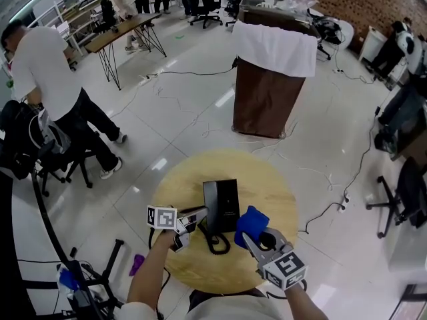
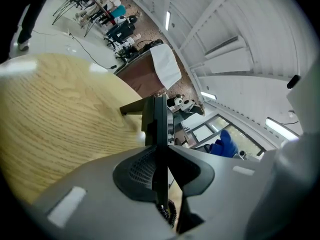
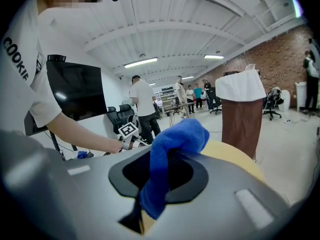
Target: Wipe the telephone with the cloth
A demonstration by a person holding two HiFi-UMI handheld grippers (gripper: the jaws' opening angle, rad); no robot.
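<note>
A black telephone (image 1: 222,204) stands in the middle of a round wooden table (image 1: 267,179), its coiled cord (image 1: 215,240) looped in front of it. My left gripper (image 1: 199,215) is shut on the telephone's left edge. In the left gripper view the thin black telephone edge (image 2: 160,126) runs straight between the jaws of the left gripper (image 2: 161,176). Just right of the telephone, my right gripper (image 1: 253,235) is shut on a blue cloth (image 1: 251,221). In the right gripper view the blue cloth (image 3: 172,144) bunches out over the right gripper (image 3: 159,181).
A brown lectern with a white cover (image 1: 273,79) stands on the floor beyond the table. A person in a white shirt (image 1: 47,79) is at the left beside a black chair. Cables cross the floor, and a black stand (image 1: 87,279) is at the lower left.
</note>
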